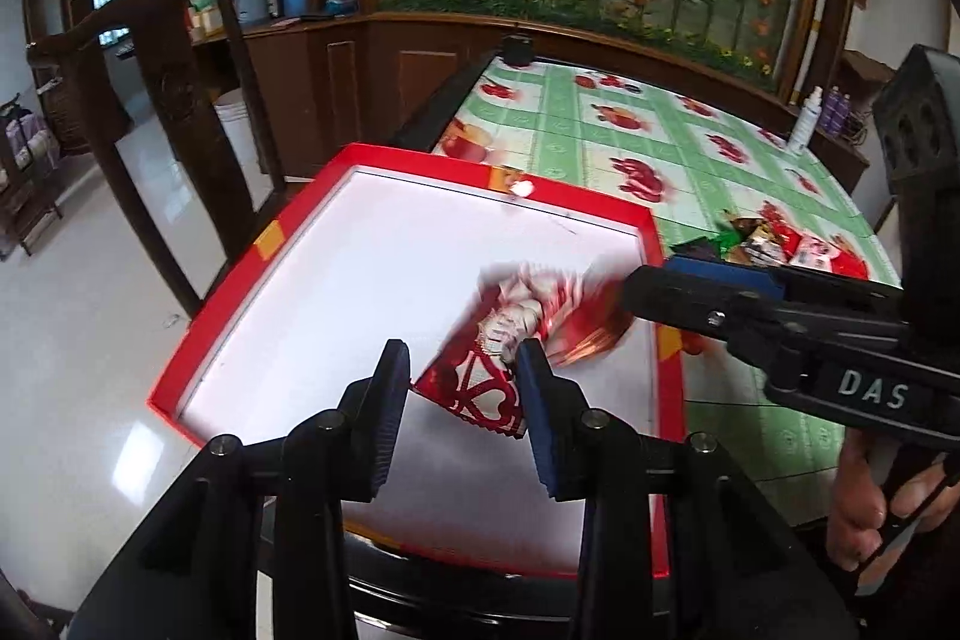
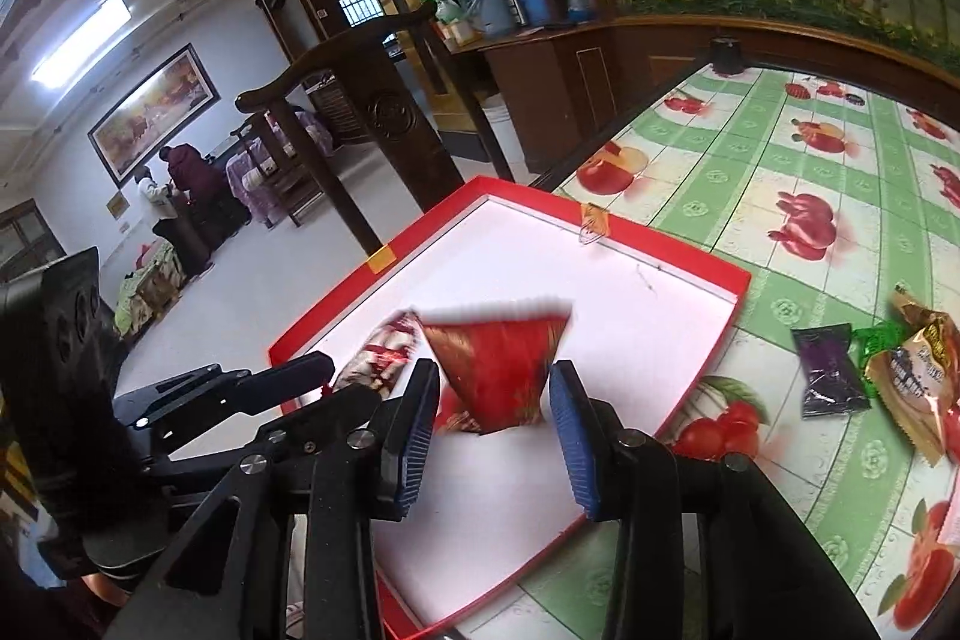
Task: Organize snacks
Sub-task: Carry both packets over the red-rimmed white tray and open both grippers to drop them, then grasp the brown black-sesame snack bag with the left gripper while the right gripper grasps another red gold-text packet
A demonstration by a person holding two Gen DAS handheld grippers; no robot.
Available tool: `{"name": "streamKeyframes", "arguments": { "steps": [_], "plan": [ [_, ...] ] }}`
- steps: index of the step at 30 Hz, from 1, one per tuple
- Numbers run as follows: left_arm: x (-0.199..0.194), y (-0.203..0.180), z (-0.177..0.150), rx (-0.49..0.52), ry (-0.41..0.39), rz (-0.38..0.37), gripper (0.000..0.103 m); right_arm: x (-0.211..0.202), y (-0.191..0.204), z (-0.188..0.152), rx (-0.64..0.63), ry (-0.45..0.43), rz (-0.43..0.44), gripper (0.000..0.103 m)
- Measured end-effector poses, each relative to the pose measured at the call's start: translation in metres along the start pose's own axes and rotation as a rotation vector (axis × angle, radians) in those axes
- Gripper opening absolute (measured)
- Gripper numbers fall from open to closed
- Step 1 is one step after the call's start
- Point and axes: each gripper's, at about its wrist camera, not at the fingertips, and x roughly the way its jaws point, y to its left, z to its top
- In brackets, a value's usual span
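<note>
**Left wrist view and right wrist view: two snack packets over the red box**

Left wrist view: the left gripper (image 1: 462, 376) hangs over the near half of a shallow red box (image 1: 258, 250) with a white floor. Its fingers (image 1: 540, 400) stand apart, and a red-and-white snack packet (image 1: 480, 388) lies between them on the white floor; the packet is motion-blurred, and contact with the right-hand finger cannot be judged. The right gripper (image 1: 648, 292) reaches in from the box's right edge, with a blurred red packet (image 1: 594, 334) at its tip. The box sits at the near left corner of the worktop (image 1: 600, 124), which carries a green cloth printed with fruit. A heap of loose snacks (image 1: 780, 244) lies near the worktop's right edge, and a white spray bottle (image 1: 807, 118) stands further back along that edge. A dark wooden chair (image 1: 174, 100) stands on the floor beside the worktop's left edge.

Right wrist view: the right gripper (image 2: 492, 400) has its fingers (image 2: 573, 430) spread wide, and the red packet (image 2: 498, 370) sits in the gap, blurred, touching neither finger clearly. The left gripper (image 2: 300, 370) enters from the left over the box rim (image 2: 690, 256), with the red-and-white snack packet (image 2: 378, 352) beside its tip. On the cloth to the right of the box lie a purple packet (image 2: 828, 370), a green wrapper (image 2: 876, 340) and a brown packet (image 2: 918, 370), close together and apart from the box.
</note>
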Motion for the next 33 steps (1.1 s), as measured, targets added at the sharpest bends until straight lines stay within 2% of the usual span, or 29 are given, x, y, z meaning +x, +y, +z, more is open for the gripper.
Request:
{"name": "streamKeyframes", "arguments": {
  "steps": [3, 4, 5, 7, 12, 15, 19, 24, 29, 33],
  "plan": [
    [-0.002, 0.001, 0.0, -0.01, 0.007, 0.006, 0.036, -0.004, -0.004, -0.002, -0.001, -0.011, -0.026, 0.041],
    [-0.002, 0.001, 0.0, -0.013, 0.009, 0.007, 0.046, -0.005, -0.007, -0.004, 0.003, -0.014, -0.033, 0.041],
    [-0.003, -0.001, 0.0, -0.013, 0.006, 0.008, 0.062, -0.007, -0.011, -0.005, 0.009, -0.018, -0.043, 0.041],
    [-0.007, -0.005, 0.001, -0.005, -0.013, 0.004, 0.069, -0.01, -0.023, -0.008, 0.029, -0.02, -0.067, 0.044],
    [-0.008, -0.038, 0.007, 0.056, -0.011, -0.076, 0.069, -0.031, -0.07, -0.022, 0.11, -0.03, -0.136, 0.046],
    [-0.006, -0.063, 0.011, 0.102, -0.002, -0.112, 0.074, -0.059, -0.109, -0.034, 0.181, -0.075, -0.203, 0.046],
    [0.001, -0.097, 0.016, 0.174, 0.007, -0.128, 0.075, -0.102, -0.165, -0.055, 0.288, -0.137, -0.321, 0.057],
    [0.021, -0.134, 0.025, 0.216, 0.066, -0.167, 0.074, -0.151, -0.215, -0.084, 0.37, -0.195, -0.421, 0.058],
    [0.034, -0.166, 0.032, 0.238, 0.105, -0.18, 0.074, -0.202, -0.26, -0.111, 0.463, -0.293, -0.522, 0.067],
    [0.041, -0.192, 0.035, 0.261, 0.119, -0.186, 0.074, -0.23, -0.288, -0.132, 0.553, -0.382, -0.538, 0.068]
  ]
}}
